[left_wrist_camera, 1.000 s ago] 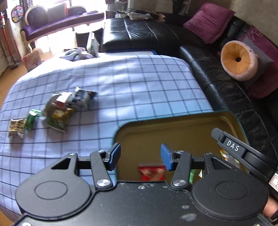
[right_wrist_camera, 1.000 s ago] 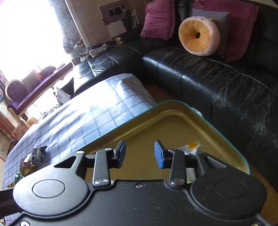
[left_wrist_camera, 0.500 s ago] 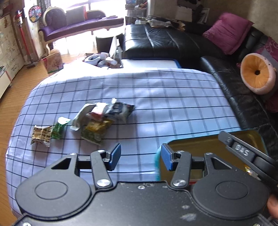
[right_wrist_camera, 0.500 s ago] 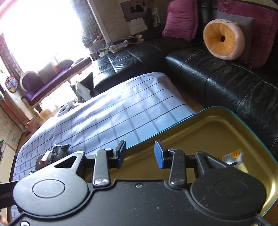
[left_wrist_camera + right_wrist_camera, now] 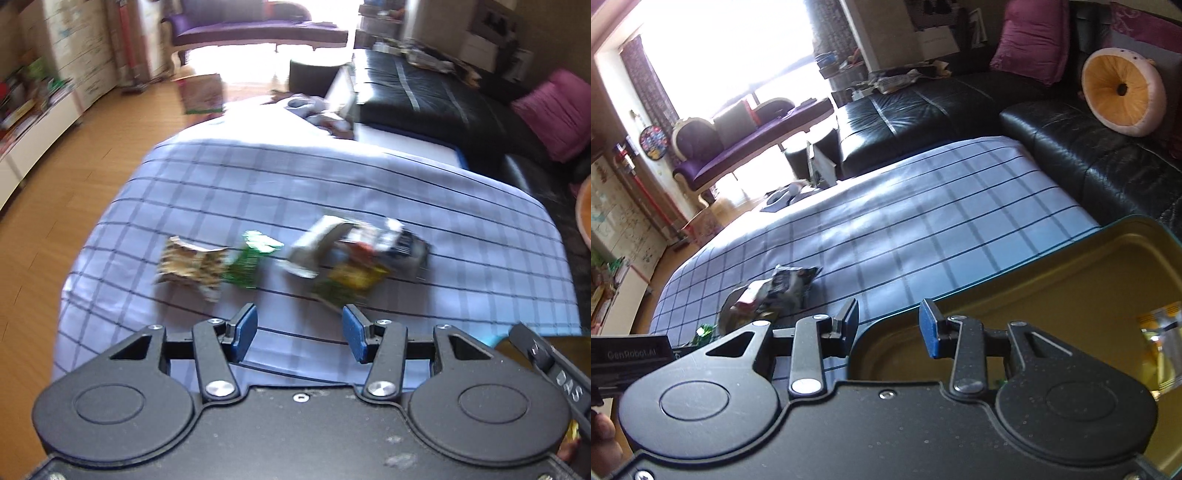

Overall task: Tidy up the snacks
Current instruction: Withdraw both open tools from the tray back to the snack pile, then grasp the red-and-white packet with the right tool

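The left gripper (image 5: 299,334) is open and holds nothing. It hangs over the table (image 5: 332,192), which has a pale blue cloth with dark lines on it. Just past its blue pads (image 5: 244,331) lie the snacks, but the picture is blurry here. On the left is a tan packet (image 5: 190,267). A green packet (image 5: 251,260) touches it. To the right is a pile of packets (image 5: 354,258) with white, yellow, green and dark wrappers. They lie partly on top of each other.

The right gripper (image 5: 888,328) is open too and holds nothing. Its left pad is over the cloth. Its right pad is over the tin (image 5: 1071,273), a big box that is gold inside with a teal rim. The tin sits at the near right side of the table. Inside it, by the right wall, is a shiny packet (image 5: 1160,343) with orange on it. From this side the pile of packets (image 5: 772,295) shows to the left, well apart from the tin.

A black sofa (image 5: 1089,147) stands behind the table. On it are a round orange cushion (image 5: 1123,98) and a pink cushion (image 5: 1034,37).
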Tool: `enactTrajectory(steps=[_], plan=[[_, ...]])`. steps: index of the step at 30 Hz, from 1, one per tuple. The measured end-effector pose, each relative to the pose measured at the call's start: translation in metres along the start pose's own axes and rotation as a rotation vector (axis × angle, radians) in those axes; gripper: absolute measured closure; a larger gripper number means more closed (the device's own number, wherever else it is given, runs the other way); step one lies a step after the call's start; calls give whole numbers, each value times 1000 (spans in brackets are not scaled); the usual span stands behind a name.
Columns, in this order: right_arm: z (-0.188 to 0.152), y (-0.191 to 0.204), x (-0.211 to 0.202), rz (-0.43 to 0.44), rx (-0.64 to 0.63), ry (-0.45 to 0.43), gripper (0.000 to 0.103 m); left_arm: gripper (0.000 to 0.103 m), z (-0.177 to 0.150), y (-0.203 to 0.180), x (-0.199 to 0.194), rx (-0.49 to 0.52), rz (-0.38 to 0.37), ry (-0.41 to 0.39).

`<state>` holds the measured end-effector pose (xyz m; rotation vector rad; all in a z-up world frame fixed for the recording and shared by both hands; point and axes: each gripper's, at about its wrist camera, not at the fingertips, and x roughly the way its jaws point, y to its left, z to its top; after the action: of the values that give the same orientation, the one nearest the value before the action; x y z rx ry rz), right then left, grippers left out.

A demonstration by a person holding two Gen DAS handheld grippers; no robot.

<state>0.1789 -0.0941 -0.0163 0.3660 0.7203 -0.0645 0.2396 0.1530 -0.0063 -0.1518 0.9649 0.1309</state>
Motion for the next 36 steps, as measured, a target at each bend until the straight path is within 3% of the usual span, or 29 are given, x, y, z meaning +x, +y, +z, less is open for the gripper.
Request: enactTrajectory(steps=[10, 16, 23, 31, 36], plan=[[-14, 34, 9, 24, -90, 24, 56, 51, 11, 59, 16, -130, 66, 47], [-16, 42, 7, 41, -102, 6, 56, 51, 12, 80, 18, -150, 140, 34], [-23, 54, 5, 75, -139, 10, 56, 52, 11, 91, 25, -200, 54, 100], [-30, 53, 10, 136, -102, 78, 57, 52, 9, 100, 30, -235, 34, 147], [-22, 56, 16, 182, -40, 117, 59, 52, 9, 121, 25, -299, 82, 120]])
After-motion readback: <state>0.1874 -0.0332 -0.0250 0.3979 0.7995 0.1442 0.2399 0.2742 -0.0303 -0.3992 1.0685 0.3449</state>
